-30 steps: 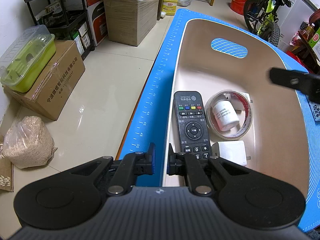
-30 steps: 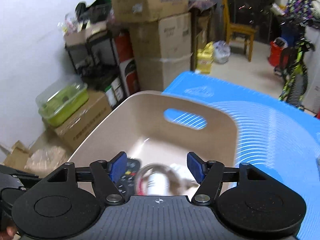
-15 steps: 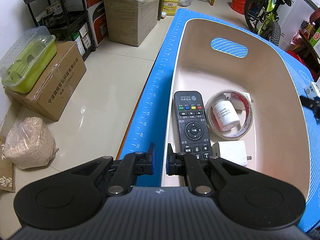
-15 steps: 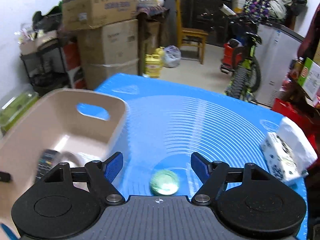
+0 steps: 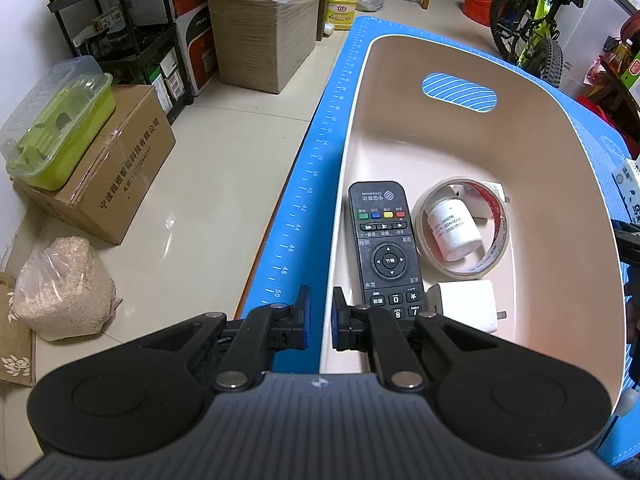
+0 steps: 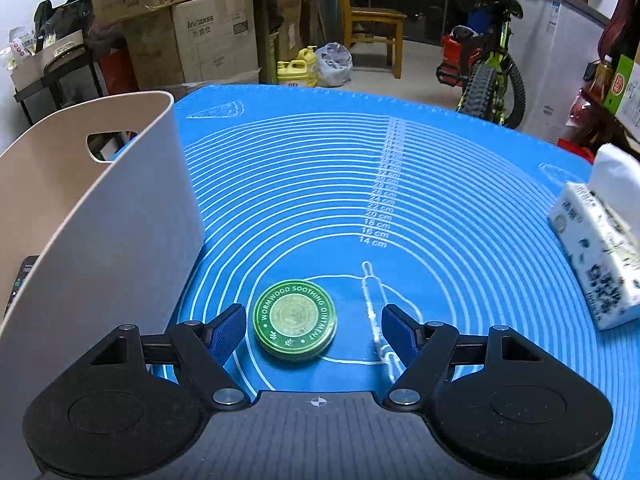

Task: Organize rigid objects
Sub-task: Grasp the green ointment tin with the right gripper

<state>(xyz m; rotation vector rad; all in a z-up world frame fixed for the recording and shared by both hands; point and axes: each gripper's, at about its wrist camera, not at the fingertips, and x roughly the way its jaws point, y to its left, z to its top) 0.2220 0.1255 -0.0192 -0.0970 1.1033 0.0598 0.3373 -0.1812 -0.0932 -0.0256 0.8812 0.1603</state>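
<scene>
A beige bin (image 5: 560, 168) stands on the blue mat. It holds a black remote (image 5: 384, 240), a tape roll (image 5: 496, 248) with a white bottle (image 5: 452, 232) inside it, and a white charger (image 5: 468, 308). My left gripper (image 5: 320, 316) is shut on the bin's near left rim. In the right wrist view a round green ointment tin (image 6: 295, 319) lies on the mat (image 6: 440, 208), right of the bin (image 6: 120, 216). My right gripper (image 6: 314, 330) is open and empty, its fingers on either side of the tin, not touching it.
A tissue pack (image 6: 596, 256) lies on the mat's right side. The mat's left edge (image 5: 304, 200) drops to the floor, where cardboard boxes (image 5: 116, 168), a green container (image 5: 56, 128), shelves and a bicycle (image 5: 532, 28) stand.
My right gripper swung right, away from above the bin, and came down over the mat around the green tin. The left gripper kept its hold on the bin rim.
</scene>
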